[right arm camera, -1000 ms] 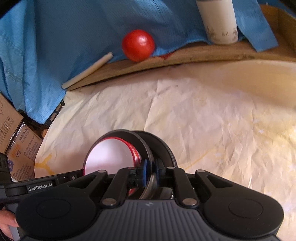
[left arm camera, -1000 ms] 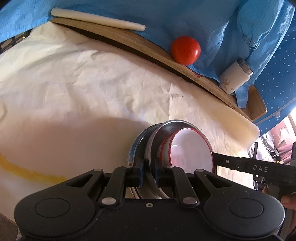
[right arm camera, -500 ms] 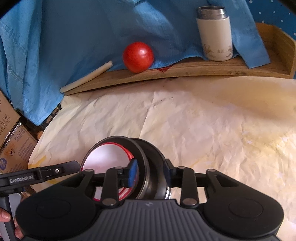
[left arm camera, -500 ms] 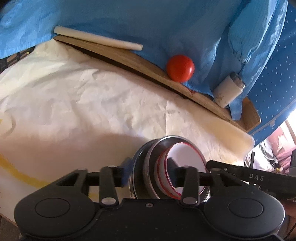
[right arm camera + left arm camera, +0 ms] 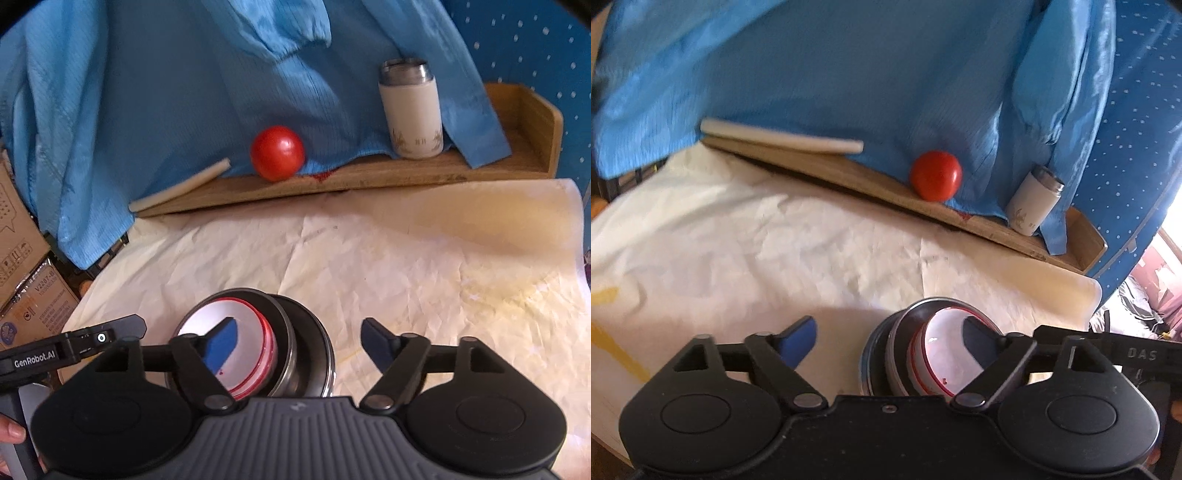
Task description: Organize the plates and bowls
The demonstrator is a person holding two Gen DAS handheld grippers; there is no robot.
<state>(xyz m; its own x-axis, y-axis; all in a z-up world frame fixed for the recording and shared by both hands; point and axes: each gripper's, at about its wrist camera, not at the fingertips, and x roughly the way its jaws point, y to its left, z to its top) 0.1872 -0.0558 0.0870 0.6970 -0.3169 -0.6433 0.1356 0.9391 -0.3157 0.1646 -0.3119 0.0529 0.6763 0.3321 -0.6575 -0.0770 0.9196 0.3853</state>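
Both claws, pinched on the rims a second ago, have just sprung wide: left claw (image 5: 886, 336) and right claw (image 5: 301, 339) grip nothing. The nested bowl stack (image 5: 280, 347) sits on the papered bench (image 5: 406, 266), mouths facing upward.

Both the left gripper (image 5: 886, 341) and right gripper (image 5: 299, 341) have just been opening, jaws spread wide, pads pressing nothing
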